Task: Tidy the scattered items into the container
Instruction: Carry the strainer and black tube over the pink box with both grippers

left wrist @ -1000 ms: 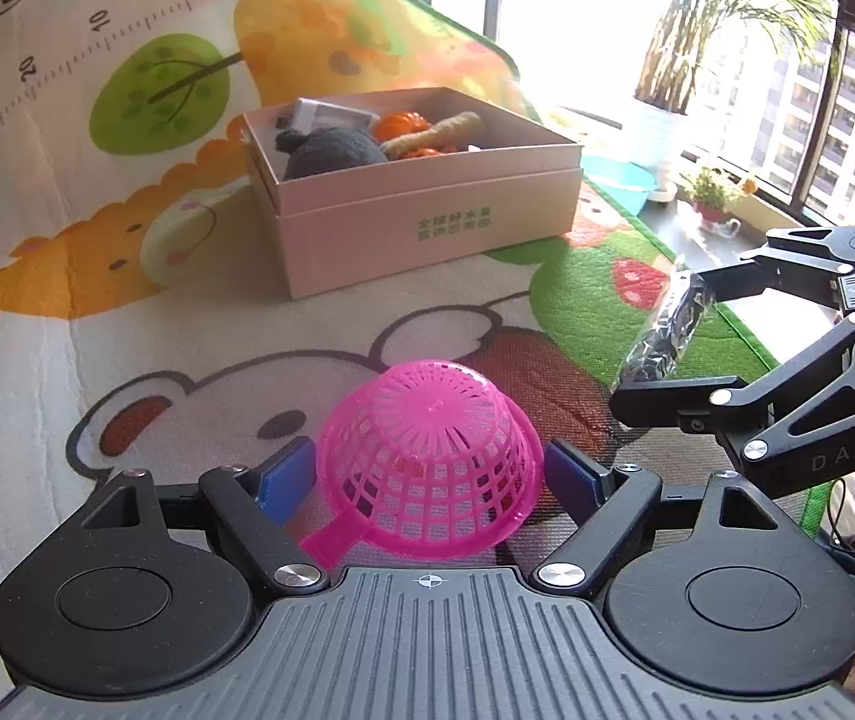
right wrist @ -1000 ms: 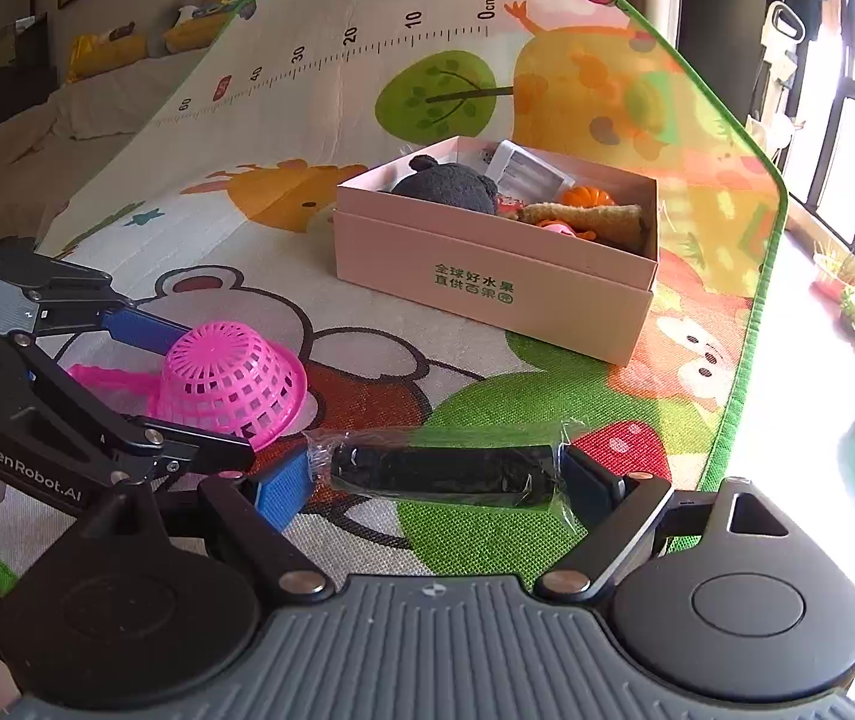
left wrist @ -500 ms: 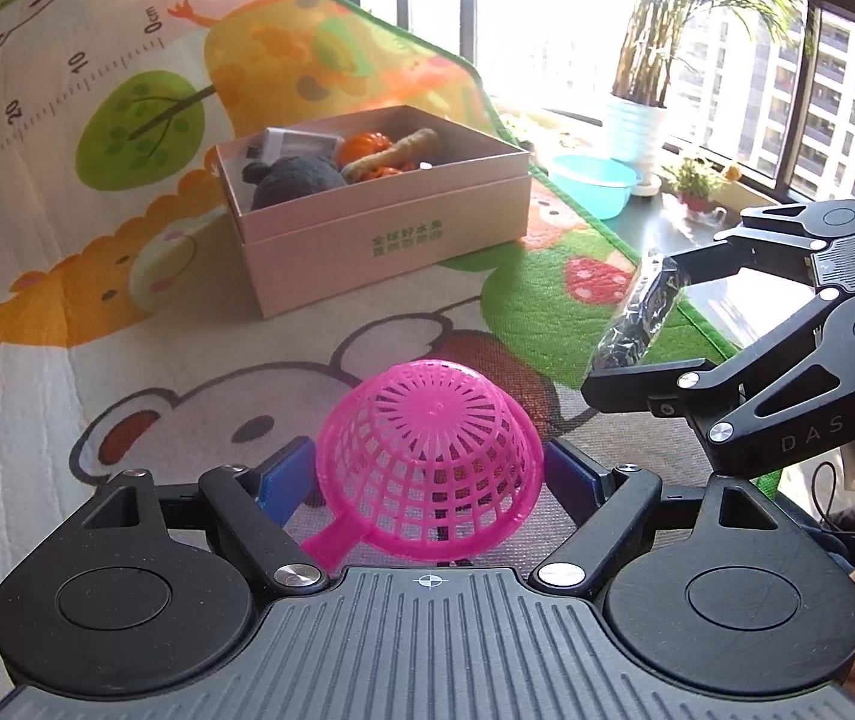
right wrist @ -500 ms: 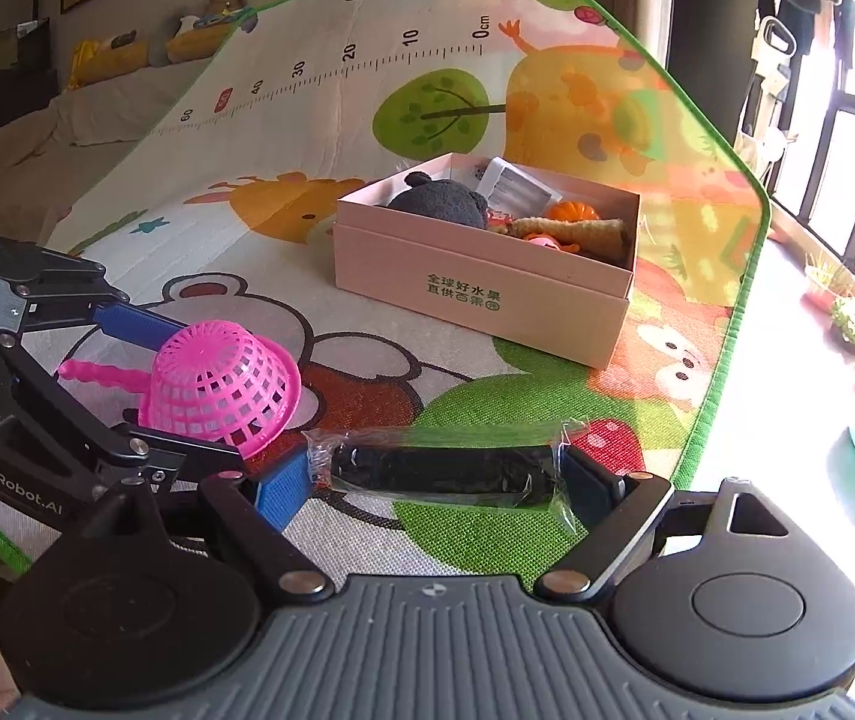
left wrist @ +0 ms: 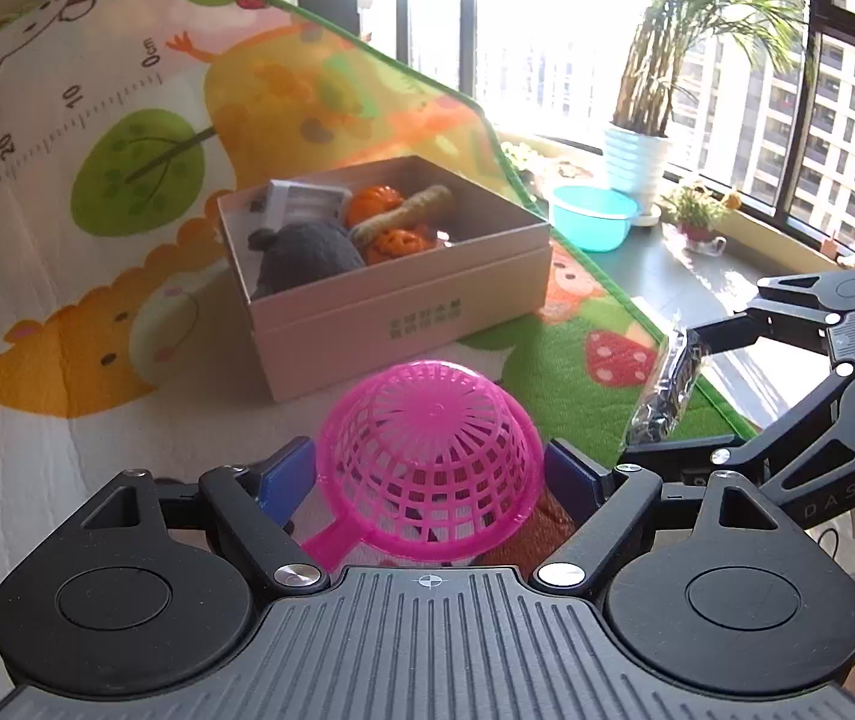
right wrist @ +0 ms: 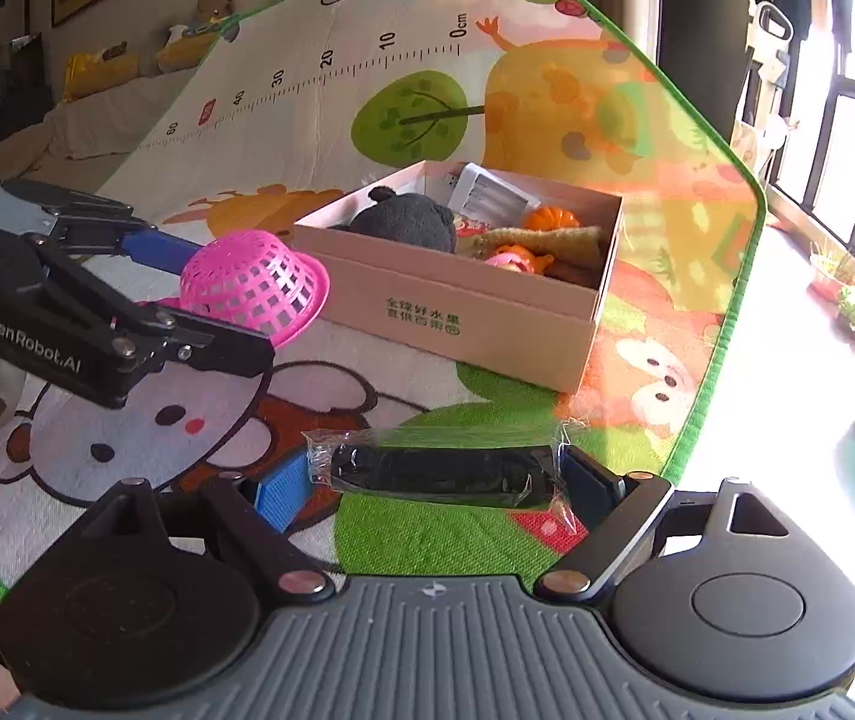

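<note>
Clamping pink basket in left gripper, wrapped black item in right gripper, box ahead

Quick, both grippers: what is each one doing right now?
Left gripper: shut on the pink plastic mesh strainer.
Right gripper: shut on the black object wrapped in clear film.

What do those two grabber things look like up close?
The left gripper and right gripper look alike: black jointed arms with silver screws, blue pads at the fingertips, and a grey ribbed body with round black discs. White lettering runs along each gripper's side.
</note>
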The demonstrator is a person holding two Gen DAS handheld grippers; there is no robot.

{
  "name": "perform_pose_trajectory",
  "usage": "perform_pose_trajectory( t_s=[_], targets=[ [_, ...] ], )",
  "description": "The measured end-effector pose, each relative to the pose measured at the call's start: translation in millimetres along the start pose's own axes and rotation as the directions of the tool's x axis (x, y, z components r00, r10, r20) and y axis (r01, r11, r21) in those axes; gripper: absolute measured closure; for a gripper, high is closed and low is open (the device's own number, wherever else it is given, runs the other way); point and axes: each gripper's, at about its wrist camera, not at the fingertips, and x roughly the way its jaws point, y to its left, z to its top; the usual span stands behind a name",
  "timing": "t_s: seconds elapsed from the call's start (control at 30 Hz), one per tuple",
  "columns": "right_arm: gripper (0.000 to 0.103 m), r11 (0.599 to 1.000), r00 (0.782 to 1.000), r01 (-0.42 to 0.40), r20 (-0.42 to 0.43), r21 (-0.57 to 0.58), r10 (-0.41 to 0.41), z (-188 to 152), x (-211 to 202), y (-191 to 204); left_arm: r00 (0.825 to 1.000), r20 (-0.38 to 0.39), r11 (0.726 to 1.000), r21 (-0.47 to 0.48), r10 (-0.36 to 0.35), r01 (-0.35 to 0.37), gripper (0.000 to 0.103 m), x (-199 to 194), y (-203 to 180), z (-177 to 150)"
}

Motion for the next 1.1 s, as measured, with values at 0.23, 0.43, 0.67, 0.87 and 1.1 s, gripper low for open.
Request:
perform_pose_trajectory(
  t_s=[0.23,0.43,0.67,0.87,1.1],
  targets=[
    [0.016,0.990,0.982,0.093,0.171,-0.107,-0.074,71.8,22.7,-15.9,0.985,0.170,0.999,-0.017,-0.028,0.032,0.016,28.4,40.6,101.0],
    [0.016,0.986,0.967,0.118,0.238,-0.114,-0.088,120.5,60.4,-37.1,0.977,0.206,0.994,-0.075,-0.060,0.077,0.016,70.7,74.6,168.5],
    [0.006,0.999,0.987,0.042,0.156,-0.025,-0.038,116.9,97.9,-56.4,0.988,0.119,0.986,-0.128,-0.095,0.111,0.008,120.9,103.8,180.2],
    [0.005,0.993,0.997,-0.012,0.078,0.116,0.003,85.8,84.9,-83.0,0.992,0.097,0.984,-0.155,-0.077,0.091,0.006,107.3,123.8,139.5],
    [0.005,0.988,0.998,0.041,0.051,0.147,-0.049,65.2,72.8,-93.0,0.986,0.156,0.970,-0.243,0.057,-0.018,0.005,82.6,151.0,101.4]
  ],
)
